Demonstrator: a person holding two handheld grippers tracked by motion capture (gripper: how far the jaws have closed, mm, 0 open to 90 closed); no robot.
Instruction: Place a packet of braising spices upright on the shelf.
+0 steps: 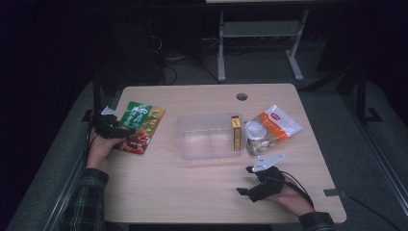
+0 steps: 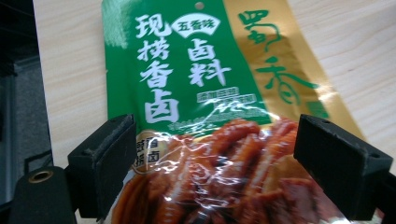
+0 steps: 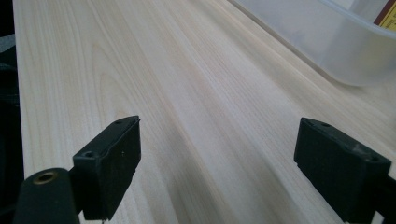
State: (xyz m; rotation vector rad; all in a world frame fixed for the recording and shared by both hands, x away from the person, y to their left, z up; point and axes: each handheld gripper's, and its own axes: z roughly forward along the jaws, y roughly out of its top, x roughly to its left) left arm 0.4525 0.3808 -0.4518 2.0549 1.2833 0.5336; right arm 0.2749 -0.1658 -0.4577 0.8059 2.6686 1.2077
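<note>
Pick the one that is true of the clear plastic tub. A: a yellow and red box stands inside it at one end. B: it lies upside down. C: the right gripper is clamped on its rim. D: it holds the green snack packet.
A: in the high view a yellow and red box stands upright inside the clear plastic tub, at the end nearest the white and orange packet.

This looks like a lab or test room, not a home. A plain wooden table (image 1: pixel 202 192) with a round cable hole (image 1: pixel 241 96) stands on grey carpet (image 1: pixel 332 115). At the top of the frame, in the dark, are the white metal legs of another desk (image 1: pixel 221 48) and loose cables (image 1: pixel 168 72) on the floor.
</note>
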